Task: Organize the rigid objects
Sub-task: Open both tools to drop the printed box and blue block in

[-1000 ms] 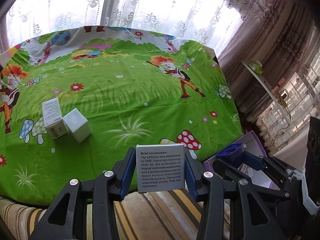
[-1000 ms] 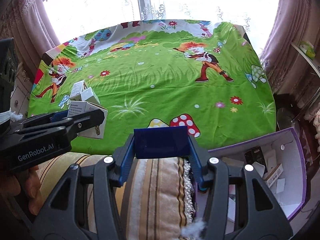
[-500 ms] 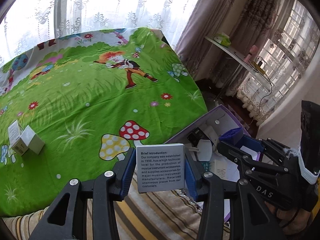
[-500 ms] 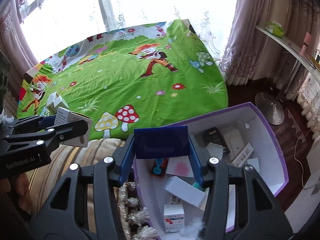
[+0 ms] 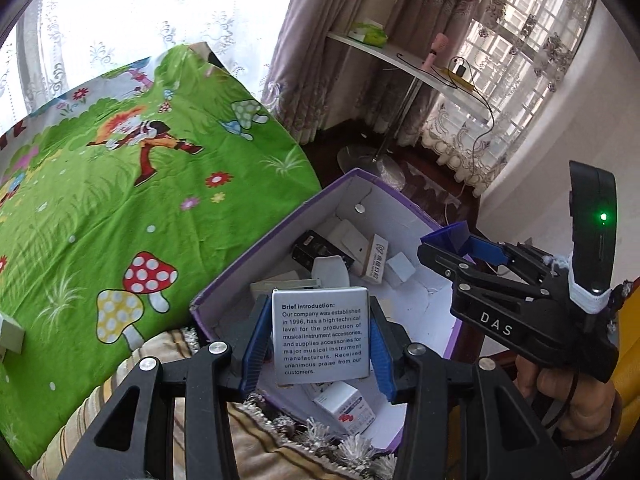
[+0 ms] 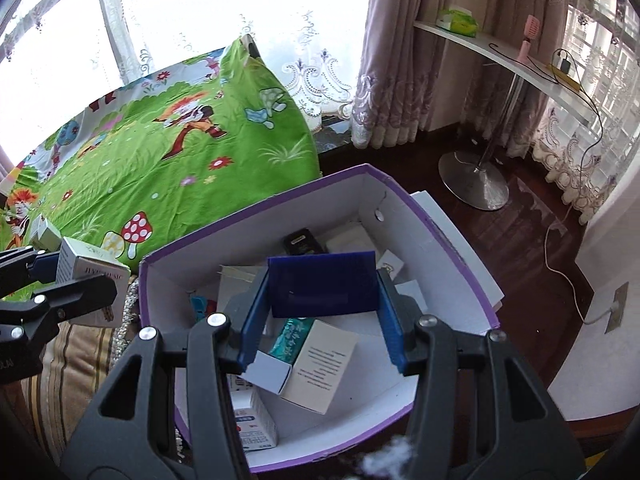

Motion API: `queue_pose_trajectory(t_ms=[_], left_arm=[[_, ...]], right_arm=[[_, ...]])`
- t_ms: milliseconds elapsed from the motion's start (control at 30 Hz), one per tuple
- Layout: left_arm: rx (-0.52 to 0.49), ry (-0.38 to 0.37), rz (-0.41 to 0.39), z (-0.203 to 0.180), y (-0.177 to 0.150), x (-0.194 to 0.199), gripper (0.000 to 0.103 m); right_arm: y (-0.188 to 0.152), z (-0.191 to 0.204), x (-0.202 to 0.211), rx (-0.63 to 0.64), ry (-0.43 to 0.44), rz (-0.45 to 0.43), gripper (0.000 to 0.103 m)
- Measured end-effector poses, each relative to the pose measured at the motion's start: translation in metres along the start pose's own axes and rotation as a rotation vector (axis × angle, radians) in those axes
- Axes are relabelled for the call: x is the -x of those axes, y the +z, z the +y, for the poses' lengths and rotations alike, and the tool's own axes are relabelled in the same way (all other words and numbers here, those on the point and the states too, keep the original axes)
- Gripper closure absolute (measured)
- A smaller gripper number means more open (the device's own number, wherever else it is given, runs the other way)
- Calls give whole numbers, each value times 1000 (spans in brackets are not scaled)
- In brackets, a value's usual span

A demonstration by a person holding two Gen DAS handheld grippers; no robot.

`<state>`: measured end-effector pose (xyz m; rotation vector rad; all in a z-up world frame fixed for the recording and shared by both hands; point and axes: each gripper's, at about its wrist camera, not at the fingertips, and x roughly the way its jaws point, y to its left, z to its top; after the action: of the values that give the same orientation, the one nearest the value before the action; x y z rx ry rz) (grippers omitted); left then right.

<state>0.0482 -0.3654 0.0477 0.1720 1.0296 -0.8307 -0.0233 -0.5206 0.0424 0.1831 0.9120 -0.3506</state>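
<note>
Hovering over a purple-rimmed cardboard box [image 6: 440, 236] of small cartons, left gripper [image 5: 320, 334] clamped partway open on a white printed box [image 5: 320, 336], right gripper [image 6: 322, 316] likewise gripping a dark blue box [image 6: 322, 286], green cartoon bedsheet [image 5: 120, 200] beside, two more cartons [image 6: 42, 232] lying on it.

Bright daylight, pouring through the lace-curtained window [image 5: 132, 20] behind the bed; panes blown out to plain white in both views. Second window [image 6: 600, 40] at right likewise overexposed. Soft shadows inside the purple-edged box [image 6: 256, 216]. Strong fisheye bending toward dark, vignetted corners. Centre sharp, printed text legible; slight softness at the rims.
</note>
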Motion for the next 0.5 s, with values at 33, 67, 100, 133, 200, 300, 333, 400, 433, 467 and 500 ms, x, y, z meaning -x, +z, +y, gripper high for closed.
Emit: queue_pose_trajectory(t_ms=[33,67,100,133,200,300,333,400,433,467,500], left_arm=[[-10,-5,6,-4,1,-3,57],[-19,-15,13,-8,2,-6,57],[-26,-25,20,-12,3,-9,57],[-32,-38,27,-15,4,-11,56],[-33,-63,38,-19,7,-16,56],[-30,-86,53,-23,9,-21,52],[-27,-91,55,-24,9,-21,46],[-23,-99,51,-23,9,-19,43],[-22,-99,48,-23,9,-18,43],[-19,-96,46,-22,9,-17,42],[-13,-94,42,-21,9,-16,42]], right_arm=[[0,-3,0,-7,-10,-2,48],[0,-7,2,-13,-21,-6,48],[0,-9,2,-16,-28,-7,48],[0,-11,2,-18,-32,-7,48],[0,-15,1,-27,-35,-3,48],[0,-18,1,-43,-39,3,47],[1,-19,1,-44,-39,3,41],[2,-20,2,-45,-39,-5,33],[2,-20,3,-47,-40,-10,29],[2,-20,3,-48,-39,-13,29],[3,-19,3,-46,-38,-14,28]])
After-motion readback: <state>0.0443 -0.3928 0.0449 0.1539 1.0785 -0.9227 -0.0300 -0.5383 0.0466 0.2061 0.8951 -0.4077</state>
